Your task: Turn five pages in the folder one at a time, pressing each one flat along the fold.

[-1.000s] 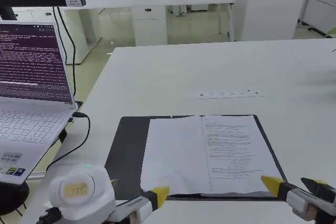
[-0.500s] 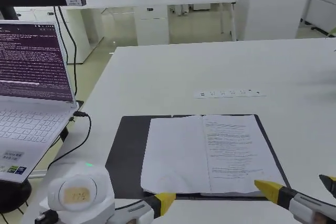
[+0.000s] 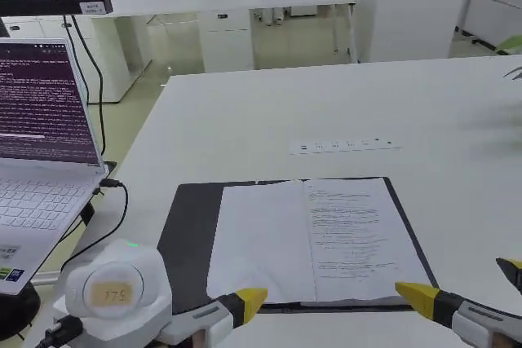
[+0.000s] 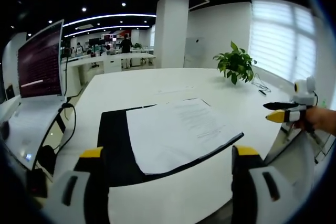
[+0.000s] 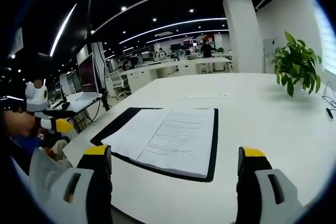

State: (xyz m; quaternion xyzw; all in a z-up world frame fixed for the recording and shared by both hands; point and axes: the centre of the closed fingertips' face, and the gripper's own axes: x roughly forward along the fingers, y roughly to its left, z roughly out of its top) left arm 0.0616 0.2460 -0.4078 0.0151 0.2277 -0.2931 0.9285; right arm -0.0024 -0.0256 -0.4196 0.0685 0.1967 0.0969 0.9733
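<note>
A black folder (image 3: 189, 234) lies open on the white table, with white pages (image 3: 318, 238) spread flat: a blank one on the left, a printed one on the right. My left gripper (image 4: 168, 152) is open just short of the folder's near left corner, and one yellow fingertip (image 3: 247, 297) reaches its near edge. My right gripper (image 5: 175, 151) is open and empty by the near right corner, apart from the pages. The folder (image 5: 157, 140) lies ahead of its jaws.
An open laptop (image 3: 33, 160) stands at the left with a cable (image 3: 110, 209) trailing toward the folder. A white power strip (image 3: 338, 146) lies beyond the folder. A potted plant (image 4: 236, 64) stands at the table's far side. Desks stand behind.
The head camera has shifted a little. The right gripper's jaws have spread slightly wider near the folder's right corner. The folder and its pages lie as before.
</note>
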